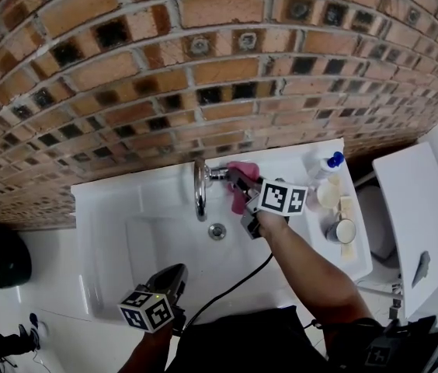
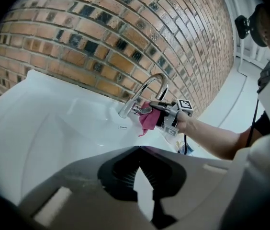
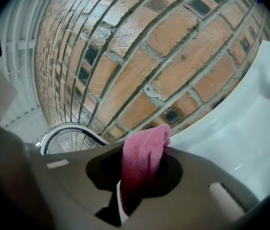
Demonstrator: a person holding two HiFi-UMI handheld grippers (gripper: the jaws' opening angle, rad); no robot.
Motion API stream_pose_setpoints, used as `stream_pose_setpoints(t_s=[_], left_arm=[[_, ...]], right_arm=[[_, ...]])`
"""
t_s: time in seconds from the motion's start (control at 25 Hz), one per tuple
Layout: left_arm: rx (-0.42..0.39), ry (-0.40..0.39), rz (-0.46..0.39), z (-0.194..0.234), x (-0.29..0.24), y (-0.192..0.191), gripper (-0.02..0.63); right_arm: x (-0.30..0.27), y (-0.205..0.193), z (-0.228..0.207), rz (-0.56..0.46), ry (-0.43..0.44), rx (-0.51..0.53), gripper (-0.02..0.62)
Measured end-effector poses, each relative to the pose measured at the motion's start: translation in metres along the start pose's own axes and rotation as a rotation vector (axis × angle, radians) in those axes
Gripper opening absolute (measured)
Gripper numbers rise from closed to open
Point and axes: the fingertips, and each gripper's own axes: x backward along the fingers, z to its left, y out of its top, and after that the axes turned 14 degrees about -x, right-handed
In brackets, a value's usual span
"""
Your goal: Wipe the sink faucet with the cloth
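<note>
At the back of the sink (image 1: 102, 208), under the brick wall (image 1: 203, 53), the wiping looks to be under way but not finished. The right gripper (image 1: 236, 180) has the pink cloth (image 1: 242, 169) brought up against the faucet (image 1: 199, 193). The cloth sits at the short lever that sticks out sideways near the base, and a loose end hangs down over the basin. In the left gripper view the cloth touches or lies just beside that lever, while the tall chrome arch and the spout end stand bare, with no cloth on them. Whether any part has already been wiped cannot be told from the metal's shine. My judgement is that the base is the step in hand, and that the arch and spout tip are left to do. In the right gripper view the jaws are clenched on the cloth: a folded ridge of it stands up between them and fills the gap, and the faucet's curve shows just to the left. The left gripper (image 2: 137, 150) hangs low over the front of the sink, well apart from the faucet. Its jaws are closed tip to tip with nothing between them, and only a thin sliver of white basin shows behind the tips. It touches nothing and takes no part in the wipe.
</note>
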Motion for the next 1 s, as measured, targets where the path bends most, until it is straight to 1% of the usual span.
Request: stream_pose_setpoints(t_s=[0.36, 0.64, 0.84, 1.0], left_arm=[[-0.028, -0.025, -0.014, -0.007, 0.009, -0.004, 0.004], [-0.045, -0.039, -0.018, -0.006, 0.019, -0.006, 0.005], [-0.049, -0.042, -0.013, 0.0, 0.026, -0.007, 0.004], [-0.055, -0.033, 0.004, 0.008, 0.032, -0.009, 0.004]], right_arm=[[0.021, -0.008, 0.019, -0.039, 0.016, 0.038, 0.063], [0.035, -0.027, 0.032, -0.022, 0.023, 0.086, 0.063], [0.032, -0.051, 0.038, -0.002, 0.042, 0.061, 0.063], [0.016, -0.08, 0.031, 0.051, 0.037, 0.032, 0.063]])
